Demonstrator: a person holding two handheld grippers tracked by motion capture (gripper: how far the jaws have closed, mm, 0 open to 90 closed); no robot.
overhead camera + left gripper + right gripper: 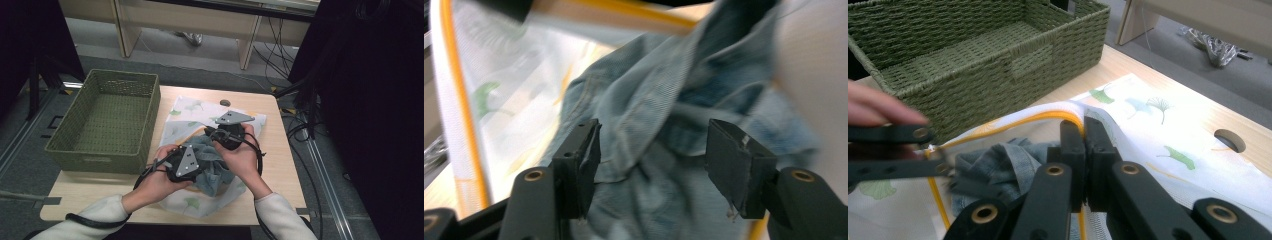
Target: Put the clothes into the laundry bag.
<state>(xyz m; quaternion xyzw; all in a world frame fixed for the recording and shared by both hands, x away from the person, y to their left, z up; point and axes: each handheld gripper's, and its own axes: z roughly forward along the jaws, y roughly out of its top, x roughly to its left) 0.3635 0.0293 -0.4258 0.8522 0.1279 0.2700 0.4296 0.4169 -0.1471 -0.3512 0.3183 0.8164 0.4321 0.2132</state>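
Observation:
A crumpled blue denim garment (pixel 214 174) lies in the mouth of a white mesh bag (pixel 186 119) printed with green leaves, spread on the wooden table. My left gripper (pixel 200 161) is at the denim's left side. In the left gripper view its jaws (pixel 651 150) stand open, and the denim (pixel 644 95) lies just beyond them with neither pad pressing on it. My right gripper (pixel 213 134) is above the denim. In the right gripper view it (pixel 1083 135) is shut on the bag's yellow-trimmed edge (pixel 1048 116) and holds the mouth up over the denim (pixel 993 162).
A green woven basket (pixel 120 75) stands empty on the table's left side, close to the bag (pixel 1158 125). The table has a round hole (pixel 225 102) near its far edge. Bare wood (pixel 280 165) shows at the right. Cables trail from both grippers.

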